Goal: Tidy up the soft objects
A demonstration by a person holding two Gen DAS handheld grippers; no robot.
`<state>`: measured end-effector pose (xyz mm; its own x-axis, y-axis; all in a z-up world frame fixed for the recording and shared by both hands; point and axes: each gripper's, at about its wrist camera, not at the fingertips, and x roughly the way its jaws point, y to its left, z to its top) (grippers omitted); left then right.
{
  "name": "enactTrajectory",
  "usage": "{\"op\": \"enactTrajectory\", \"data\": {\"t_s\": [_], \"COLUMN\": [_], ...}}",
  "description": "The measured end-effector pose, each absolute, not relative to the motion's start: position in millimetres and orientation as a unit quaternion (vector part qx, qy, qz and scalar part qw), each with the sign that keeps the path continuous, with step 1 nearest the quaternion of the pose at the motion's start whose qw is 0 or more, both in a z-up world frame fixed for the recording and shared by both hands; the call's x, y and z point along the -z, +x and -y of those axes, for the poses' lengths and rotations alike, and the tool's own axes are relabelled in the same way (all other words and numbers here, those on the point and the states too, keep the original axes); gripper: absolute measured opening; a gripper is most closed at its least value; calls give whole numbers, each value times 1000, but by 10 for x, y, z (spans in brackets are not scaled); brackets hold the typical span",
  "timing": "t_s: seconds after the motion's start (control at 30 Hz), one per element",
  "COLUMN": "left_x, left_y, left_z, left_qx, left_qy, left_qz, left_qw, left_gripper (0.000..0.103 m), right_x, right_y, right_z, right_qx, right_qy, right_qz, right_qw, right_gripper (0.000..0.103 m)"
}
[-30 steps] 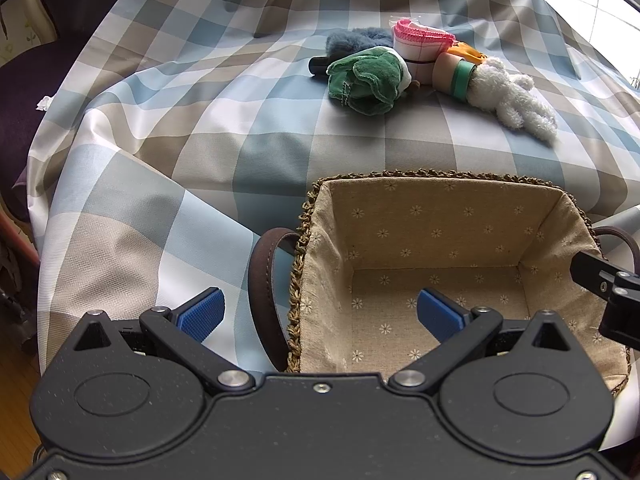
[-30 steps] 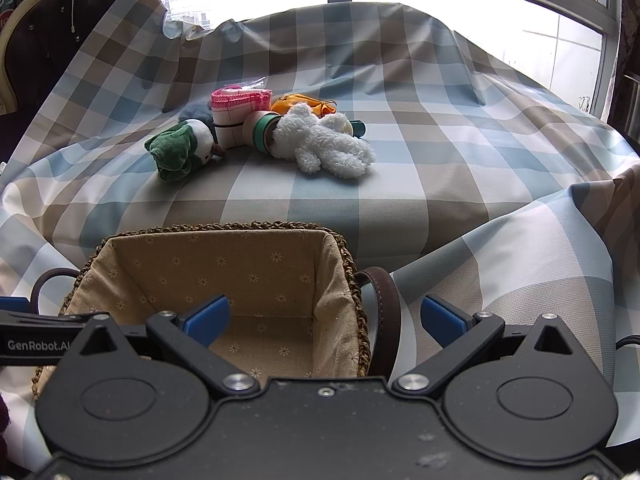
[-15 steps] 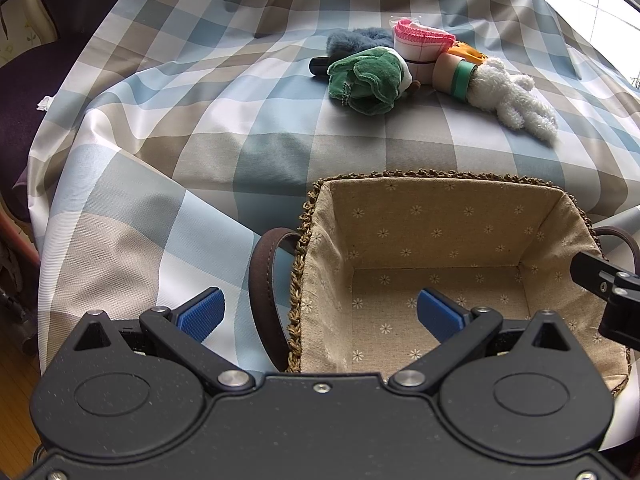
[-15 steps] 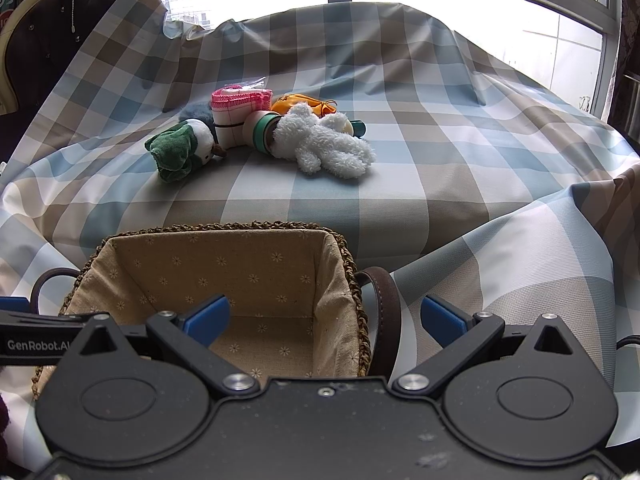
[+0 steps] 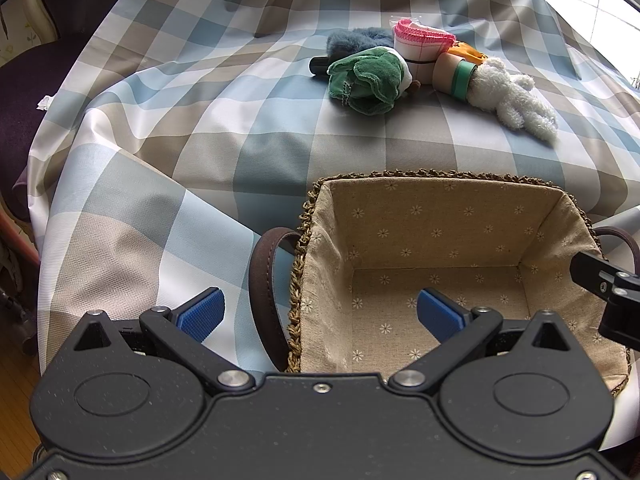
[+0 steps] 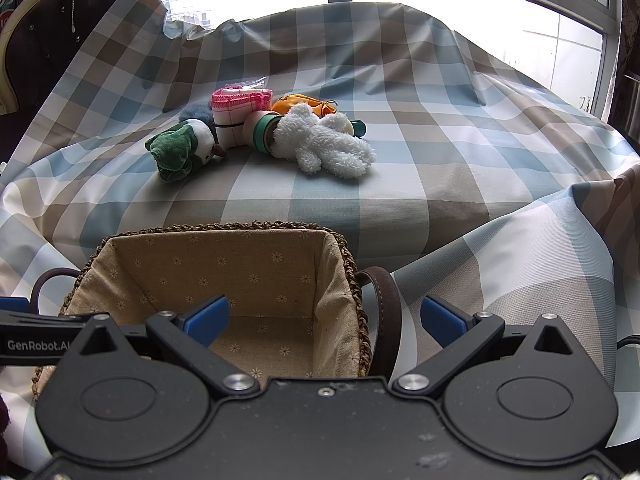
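Showing window [image 6: 340,8] in right view only; left lacks it.

Count: 1 basket [image 5: 440,216], lined, 2 brown handles [image 5: 262,280]. 1 green plush [image 5: 366,80], 1 white plush [image 5: 508,96], 1 blue-grey furry item [image 5: 358,38], 1 pink-trimmed cloth roll [image 5: 420,42], 1 orange pouch [image 6: 300,103]. Possibly 1 tape roll [image 6: 260,128], mid-pile, partly hidden. 2 grippers [image 5: 318,312] [image 6: 324,316].

Bare cloth [image 6: 320,196] between basket [image 6: 224,232] and toy pile [image 6: 280,132]; basket interior unobstructed.
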<state>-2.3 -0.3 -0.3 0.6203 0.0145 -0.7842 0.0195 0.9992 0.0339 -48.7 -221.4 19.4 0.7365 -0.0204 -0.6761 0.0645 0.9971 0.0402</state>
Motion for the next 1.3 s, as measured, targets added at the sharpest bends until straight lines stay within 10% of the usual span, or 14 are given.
{"op": "enactTrajectory", "data": {"t_s": [1.3], "left_x": [-73], "left_y": [-59], "left_z": [48], "left_qx": [13], "left_qy": [26], "left_qz": [-409], "left_qw": [912], "left_gripper": [99], "right_x": [-163], "right_y": [-459], "right_z": [2115], "right_qx": [25], "right_qy": [4], "right_qz": [-366], "right_qw": [930], "right_gripper": [102]}}
